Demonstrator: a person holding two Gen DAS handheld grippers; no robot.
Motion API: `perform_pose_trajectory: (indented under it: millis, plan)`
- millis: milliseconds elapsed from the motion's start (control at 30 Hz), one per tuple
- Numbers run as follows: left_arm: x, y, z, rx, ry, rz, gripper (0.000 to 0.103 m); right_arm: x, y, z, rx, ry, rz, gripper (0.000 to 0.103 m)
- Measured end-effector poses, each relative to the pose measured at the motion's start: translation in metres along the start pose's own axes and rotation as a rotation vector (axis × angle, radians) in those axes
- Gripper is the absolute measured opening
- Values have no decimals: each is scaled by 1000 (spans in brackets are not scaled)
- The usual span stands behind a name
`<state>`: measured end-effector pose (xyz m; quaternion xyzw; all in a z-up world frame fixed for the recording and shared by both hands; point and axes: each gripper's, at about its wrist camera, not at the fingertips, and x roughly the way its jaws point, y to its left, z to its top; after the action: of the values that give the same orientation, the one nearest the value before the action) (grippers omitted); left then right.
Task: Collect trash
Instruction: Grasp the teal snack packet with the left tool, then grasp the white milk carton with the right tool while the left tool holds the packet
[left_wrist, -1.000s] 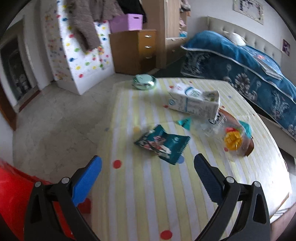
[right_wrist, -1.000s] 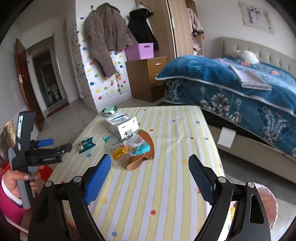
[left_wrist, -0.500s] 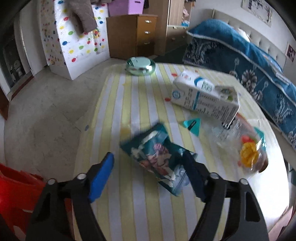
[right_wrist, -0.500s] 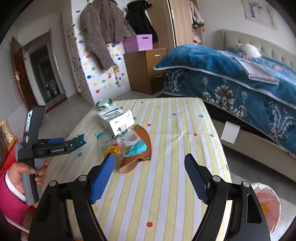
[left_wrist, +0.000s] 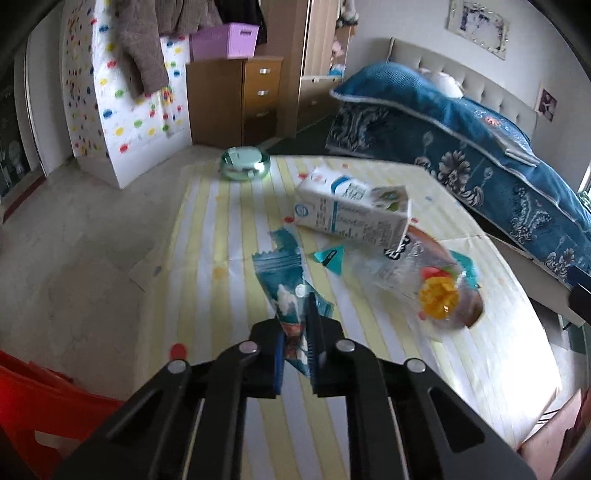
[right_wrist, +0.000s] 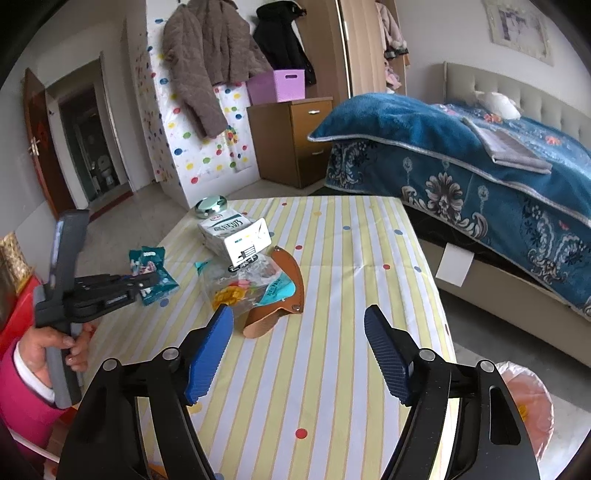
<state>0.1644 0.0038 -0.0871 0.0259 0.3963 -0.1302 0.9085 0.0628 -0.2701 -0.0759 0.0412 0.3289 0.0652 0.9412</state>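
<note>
My left gripper (left_wrist: 295, 332) is shut on a teal snack wrapper (left_wrist: 284, 280), lifted slightly above the striped tablecloth (left_wrist: 221, 317); the wrapper (right_wrist: 151, 275) and the left gripper (right_wrist: 149, 282) also show in the right wrist view. A white milk carton (left_wrist: 351, 214) lies on its side beyond it. A clear plastic bag with an orange item (left_wrist: 417, 280) lies on a brown leather piece (right_wrist: 280, 295). A small teal scrap (left_wrist: 328, 256) lies between them. My right gripper (right_wrist: 299, 350) is open and empty above the table's near part.
A green metallic round tin (left_wrist: 244, 168) sits at the table's far edge. A red chair (left_wrist: 40, 398) is at the left. A pink-bagged bin (right_wrist: 528, 402) stands on the floor at the right. A bed (right_wrist: 480, 162) and wooden drawers (right_wrist: 295, 144) stand behind.
My left gripper moved onto the teal wrapper, closed on it and raised it off the cloth. My right gripper shifted slightly closer to the table and stayed open.
</note>
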Motion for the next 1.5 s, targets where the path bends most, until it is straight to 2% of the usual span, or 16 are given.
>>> perform_pose_trajectory:
  millis: [167,300,400,633,767,1067,1133,1267,1367,1500]
  plan:
    - [-36,4,-1,18,-78,46,5,8,11,12,-29,1,30,71]
    - [-46,12,5,6,-99,62,5,28,22,25,-68,14,53,72]
    - [-40,22,9,-10,-94,72,5,50,33,37,-115,27,67,80]
    - [-10,36,25,-40,-60,81,5,106,54,61,-207,75,115,87]
    - [9,42,35,-49,-42,86,5,146,59,73,-251,132,139,87]
    - [36,46,35,-55,0,81,5,189,65,79,-301,216,181,87]
    - [36,46,33,-56,5,81,5,194,66,81,-299,218,186,79]
    - [29,43,32,-56,0,81,5,181,65,78,-279,170,177,77]
    - [15,38,30,-49,-21,75,5,145,58,78,-226,98,154,76]
    - [-11,29,23,-44,-53,63,5,108,53,71,-187,68,159,76]
